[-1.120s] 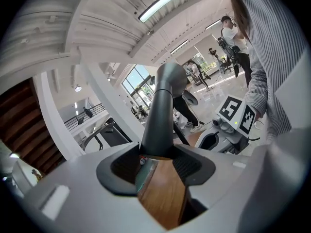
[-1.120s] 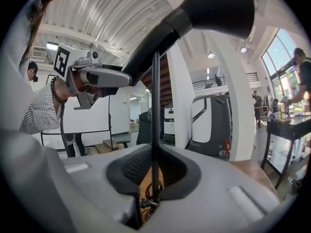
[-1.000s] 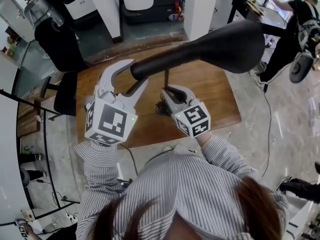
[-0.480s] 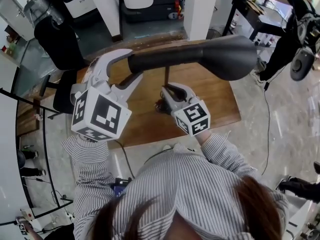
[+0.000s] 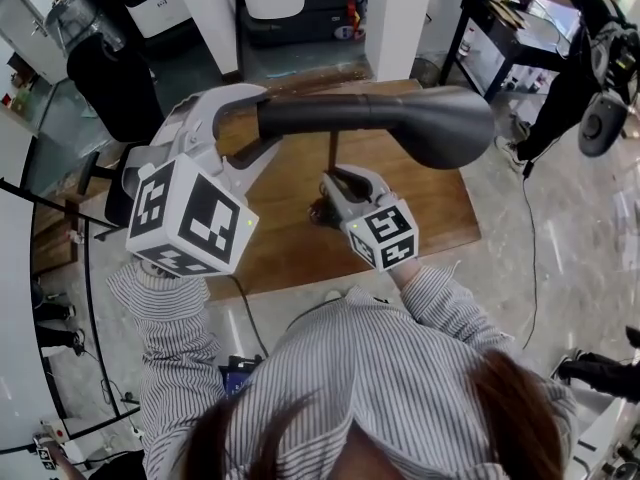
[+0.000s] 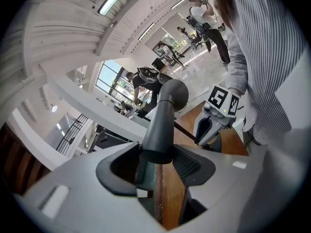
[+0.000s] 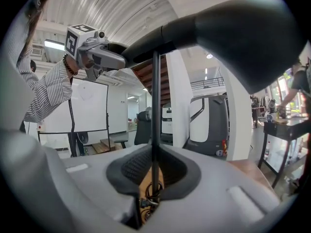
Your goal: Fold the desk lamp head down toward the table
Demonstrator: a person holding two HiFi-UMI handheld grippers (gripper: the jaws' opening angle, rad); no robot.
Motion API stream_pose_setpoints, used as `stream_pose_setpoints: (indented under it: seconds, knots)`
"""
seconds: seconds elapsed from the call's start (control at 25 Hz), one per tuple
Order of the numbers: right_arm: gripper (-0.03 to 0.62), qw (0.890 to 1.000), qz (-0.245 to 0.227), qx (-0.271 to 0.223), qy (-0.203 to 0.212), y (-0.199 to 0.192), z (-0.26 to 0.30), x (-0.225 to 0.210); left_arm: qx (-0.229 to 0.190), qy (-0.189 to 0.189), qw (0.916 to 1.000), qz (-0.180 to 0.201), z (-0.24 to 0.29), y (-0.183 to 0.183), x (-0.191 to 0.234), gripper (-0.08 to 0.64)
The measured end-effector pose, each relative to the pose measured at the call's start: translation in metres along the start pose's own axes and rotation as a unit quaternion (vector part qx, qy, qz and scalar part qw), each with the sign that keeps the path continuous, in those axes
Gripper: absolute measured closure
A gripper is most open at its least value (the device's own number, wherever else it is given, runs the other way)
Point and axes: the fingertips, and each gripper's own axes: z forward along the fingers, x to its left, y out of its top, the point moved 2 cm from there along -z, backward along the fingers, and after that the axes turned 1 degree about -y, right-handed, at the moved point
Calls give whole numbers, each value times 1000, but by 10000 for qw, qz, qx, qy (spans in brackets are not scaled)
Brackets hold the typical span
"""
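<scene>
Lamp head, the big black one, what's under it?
Under the lamp head you see its thin pole and the brown table. The right tongs grip the pole and hide most of the lamp's foot.

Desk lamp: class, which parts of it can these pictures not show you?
Lamp base: head view, mostly behind the right tool; right gripper view, behind its jaws.
Lamp head underside, bulb: head view shows only the top.
Pole lower end: left gripper view, behind the right tool.

Desk lamp (image 5: 400, 120) on wooden table (image 5: 438, 206)
</scene>
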Motion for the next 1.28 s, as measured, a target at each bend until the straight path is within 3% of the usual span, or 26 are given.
stream_pose_setpoints:
  seconds: [0.44,1.28]
  knots:
    - [552,10000,45,18,-48,4,-2,4,326,-314,9973,582,-11,13,10,336]
    - [552,10000,56,24,-1,4,-3,6,724,-585,9889,1157,-17,33,20,336]
